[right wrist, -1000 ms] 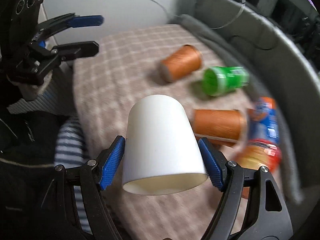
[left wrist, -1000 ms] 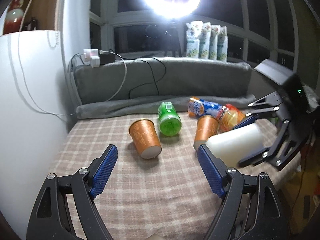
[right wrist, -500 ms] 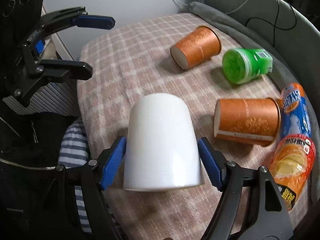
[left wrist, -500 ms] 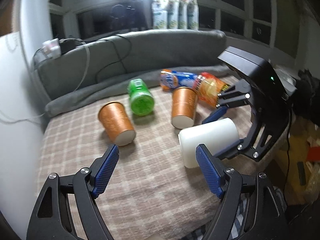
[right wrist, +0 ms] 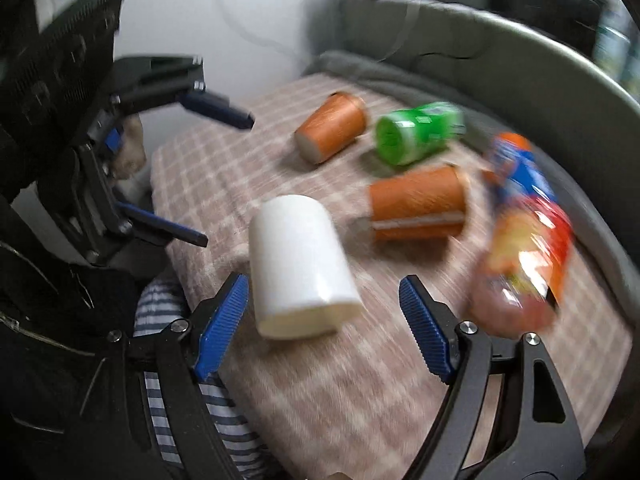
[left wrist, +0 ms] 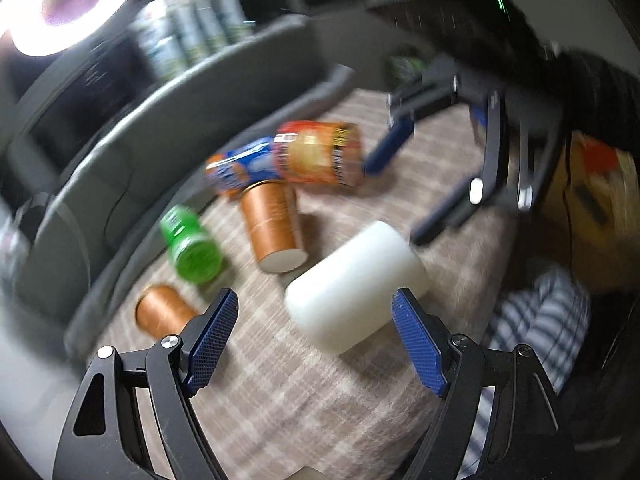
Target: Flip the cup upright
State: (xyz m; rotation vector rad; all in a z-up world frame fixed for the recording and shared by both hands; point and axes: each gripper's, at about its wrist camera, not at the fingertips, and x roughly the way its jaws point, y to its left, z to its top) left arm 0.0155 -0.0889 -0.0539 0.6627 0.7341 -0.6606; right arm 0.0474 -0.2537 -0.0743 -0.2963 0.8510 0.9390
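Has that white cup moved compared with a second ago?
Yes. The white cup was clamped in the right claw above the checked blanket; now it lies on its side on the blanket, left of the orange cup, and the claw is open.

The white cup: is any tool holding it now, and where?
Neither. The white cup lies on its side on the checked cloth; right tool and left tool are open.

Motion-blurred snack can (right wrist: 524, 256) label

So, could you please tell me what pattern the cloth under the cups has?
The cloth is a beige-and-white check, clearest in the right wrist view.
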